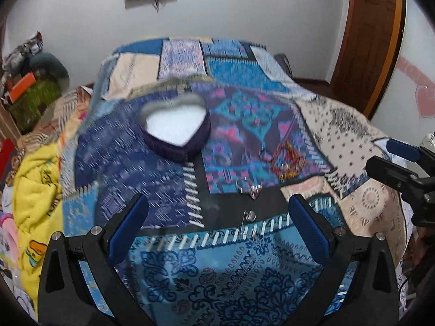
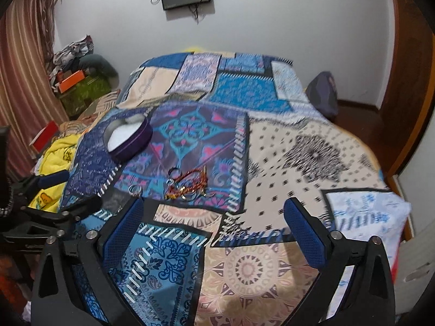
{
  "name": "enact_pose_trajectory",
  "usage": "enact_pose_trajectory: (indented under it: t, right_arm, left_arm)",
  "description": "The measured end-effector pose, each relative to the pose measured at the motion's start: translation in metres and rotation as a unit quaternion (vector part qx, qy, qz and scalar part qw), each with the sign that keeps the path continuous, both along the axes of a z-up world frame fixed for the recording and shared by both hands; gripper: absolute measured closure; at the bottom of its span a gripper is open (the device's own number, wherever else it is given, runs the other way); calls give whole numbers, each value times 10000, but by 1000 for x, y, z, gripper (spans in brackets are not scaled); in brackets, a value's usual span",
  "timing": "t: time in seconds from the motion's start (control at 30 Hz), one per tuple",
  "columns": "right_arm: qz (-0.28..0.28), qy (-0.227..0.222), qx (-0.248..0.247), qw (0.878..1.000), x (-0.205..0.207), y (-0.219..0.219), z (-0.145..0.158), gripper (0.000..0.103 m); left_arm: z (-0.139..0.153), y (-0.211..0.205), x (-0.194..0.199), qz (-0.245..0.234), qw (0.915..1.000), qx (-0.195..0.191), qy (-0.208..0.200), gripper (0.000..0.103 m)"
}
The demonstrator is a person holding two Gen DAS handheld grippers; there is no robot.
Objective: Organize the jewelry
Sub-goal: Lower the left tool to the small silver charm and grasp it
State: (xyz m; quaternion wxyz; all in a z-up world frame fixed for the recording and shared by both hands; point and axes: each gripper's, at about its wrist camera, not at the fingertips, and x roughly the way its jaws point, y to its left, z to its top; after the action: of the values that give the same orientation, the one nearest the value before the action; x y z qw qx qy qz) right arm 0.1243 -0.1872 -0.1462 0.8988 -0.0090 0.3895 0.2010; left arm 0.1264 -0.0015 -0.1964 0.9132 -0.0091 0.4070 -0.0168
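**Closing In on the Loose Jewelry**

We are holding both grippers over a patchwork bedspread (image 1: 231, 271), angled down toward it. The left gripper (image 1: 217, 217) is standing wide open with nothing between its blue pads, and the right gripper (image 2: 214, 222) is likewise spread wide and carrying nothing.

The jewelry is lying loose on the cloth. A tangle of red and gold bangles (image 2: 187, 184) is sitting just ahead of the right gripper, and a silver ring (image 1: 248, 186) is resting just beyond the left one, with a small pin-like piece (image 1: 250, 216) lying nearer, between the left pads (motion blur is making it hard to say exactly what it is). The heart-shaped box (image 1: 175, 130), purple-walled with a white lining, is sitting open and empty farther back on the left, well apart from the pieces.

We are judging the step in hand to be the approach for a first pick. To do it well, we are aiming to slow down, centre one piece between the pads, and bring the tips low to the cloth, since thin metal on soft fabric can slip out or drag the bedspread along. Taking single pieces seems safer than grabbing the tangle.
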Motion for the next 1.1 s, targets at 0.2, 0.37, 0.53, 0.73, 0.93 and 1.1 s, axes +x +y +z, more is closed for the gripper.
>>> enact_pose_trajectory:
  t: [0.2,0.37,0.53,0.73,0.93,1.1]
  right_arm:
    - [331,253,72,9991,10,7,-11,26]
    - [577,293,25,9979,14,17,-16,36]
    - [764,341,30,9965,16,24,-18,41]
    - [1015,435,66,9939,20,37,-21,49]
    - [1306,566,87,9898,22,56,-27,57]
    - [1539,694,84,9856,26,75,-33,64]
  left_arm:
    - [-19,-9,7,-363,9984,-145,401,28]
    - [-26,-13,12,-523,9964,-322,581,49]
    - [-33,-11,17,-663,9930,-574,796,72]
    - [-36,-13,18,-839,9913,-600,812,85]
    - [-36,-10,16,-863,9919,-560,741,94]
    - [-31,4,12,-690,9933,-676,634,94]
